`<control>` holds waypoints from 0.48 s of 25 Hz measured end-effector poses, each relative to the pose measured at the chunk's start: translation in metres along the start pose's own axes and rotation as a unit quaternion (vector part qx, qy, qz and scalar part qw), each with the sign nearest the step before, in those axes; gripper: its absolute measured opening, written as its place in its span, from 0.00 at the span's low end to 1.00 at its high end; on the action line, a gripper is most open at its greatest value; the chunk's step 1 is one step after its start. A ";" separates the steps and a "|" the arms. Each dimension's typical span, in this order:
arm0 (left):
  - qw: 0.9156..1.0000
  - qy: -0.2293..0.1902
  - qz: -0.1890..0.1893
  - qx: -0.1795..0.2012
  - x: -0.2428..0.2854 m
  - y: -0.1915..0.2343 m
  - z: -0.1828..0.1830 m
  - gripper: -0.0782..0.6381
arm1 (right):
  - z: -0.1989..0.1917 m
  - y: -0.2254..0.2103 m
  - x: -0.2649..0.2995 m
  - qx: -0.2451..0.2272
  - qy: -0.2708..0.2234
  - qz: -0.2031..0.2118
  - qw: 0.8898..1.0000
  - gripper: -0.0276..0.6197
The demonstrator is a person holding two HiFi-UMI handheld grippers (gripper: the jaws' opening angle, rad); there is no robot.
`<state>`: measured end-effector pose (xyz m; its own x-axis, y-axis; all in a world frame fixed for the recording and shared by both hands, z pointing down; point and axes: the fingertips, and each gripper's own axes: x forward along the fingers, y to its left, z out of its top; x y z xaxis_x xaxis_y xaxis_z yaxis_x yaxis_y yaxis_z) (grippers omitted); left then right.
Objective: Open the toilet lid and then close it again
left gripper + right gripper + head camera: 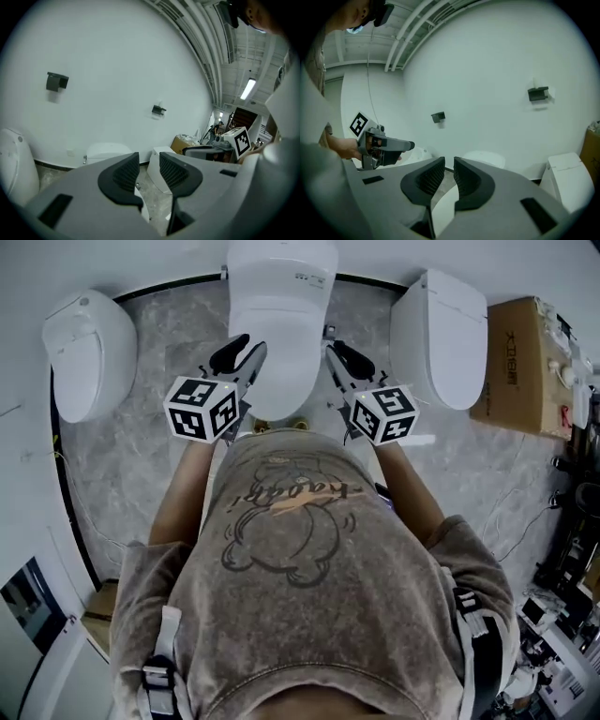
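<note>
Middle toilet (281, 352) on the floor ahead of the person, its lid (281, 287) down, left claw (242, 348) and right claw (337, 354) held either side of its front, both empty, jaws slightly parted, the right's gap narrower

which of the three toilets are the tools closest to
The middle toilet: the left tool and right tool frame its front end in the head view, while the left toilet and right toilet stand off to either side.
</note>
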<state>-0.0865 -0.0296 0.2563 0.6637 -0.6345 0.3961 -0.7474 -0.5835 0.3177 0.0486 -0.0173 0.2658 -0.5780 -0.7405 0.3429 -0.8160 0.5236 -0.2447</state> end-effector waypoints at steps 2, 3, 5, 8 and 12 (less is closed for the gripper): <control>1.000 -0.016 0.000 0.016 -0.007 -0.007 0.007 0.27 | 0.011 -0.002 -0.017 -0.008 -0.025 -0.012 1.000 0.15; 0.999 -0.023 0.003 0.024 -0.010 -0.009 0.009 0.23 | 0.014 -0.002 -0.023 -0.012 -0.036 -0.018 0.999 0.14; 0.998 -0.040 0.015 0.042 -0.018 -0.008 0.012 0.16 | 0.021 -0.003 -0.033 -0.017 -0.059 -0.028 0.998 0.12; 0.996 -0.070 0.031 0.055 -0.025 -0.006 0.018 0.12 | 0.027 -0.005 -0.042 -0.027 -0.090 -0.038 0.995 0.09; 0.992 -0.103 0.047 0.060 -0.030 0.002 0.017 0.12 | 0.026 -0.007 -0.041 -0.038 -0.110 -0.042 0.992 0.09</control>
<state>-0.1070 -0.0204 0.2308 0.5924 -0.7718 0.2310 -0.8056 -0.5651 0.1779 0.0779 -0.0014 0.2295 -0.5000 -0.8527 0.1510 -0.8642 0.4800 -0.1510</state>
